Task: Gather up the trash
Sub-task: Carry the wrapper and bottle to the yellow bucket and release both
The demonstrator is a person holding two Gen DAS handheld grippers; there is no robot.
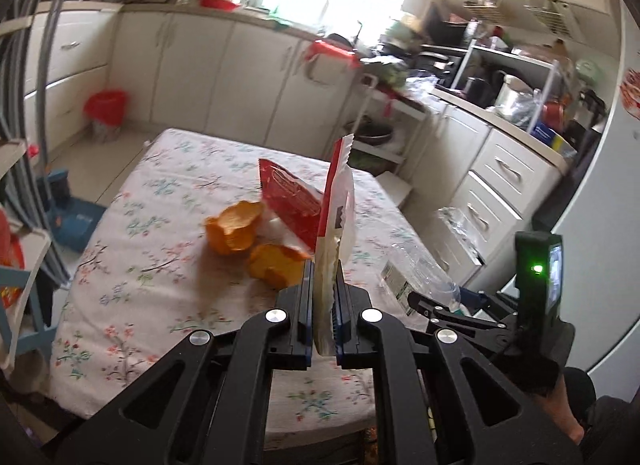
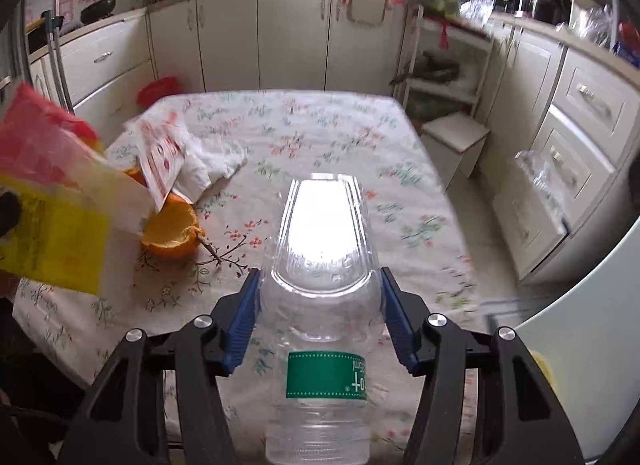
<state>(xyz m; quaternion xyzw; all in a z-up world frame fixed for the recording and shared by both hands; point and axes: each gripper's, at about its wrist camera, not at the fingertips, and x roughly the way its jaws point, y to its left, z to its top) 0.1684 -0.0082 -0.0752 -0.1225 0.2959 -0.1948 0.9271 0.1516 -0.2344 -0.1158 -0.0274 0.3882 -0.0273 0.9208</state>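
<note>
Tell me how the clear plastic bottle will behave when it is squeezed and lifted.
The clear plastic bottle looks empty, so probably light. Its thin walls may dent and crackle. Being round and smooth, it could slip between the pads, or roll on the floral tablecloth.

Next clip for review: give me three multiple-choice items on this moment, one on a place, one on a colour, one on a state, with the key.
1. Where does the clear plastic bottle lie?
A. Between the right gripper's jaws
B. On the floor
C. On the counter

2. What colour is the band of the bottle's label?
A. Blue
B. Green
C. Black

3. How does the left gripper stand?
A. Wide open, holding nothing
B. Shut on an orange peel
C. Shut on a red and white wrapper

Key:
1. A: in the right wrist view the bottle runs lengthwise between the blue pads, over the flowered tablecloth.
2. B: the band around the bottle's body is green with white print.
3. C: the jaws pinch the wrapper's lower edge, while both orange peels lie on the table.
</note>
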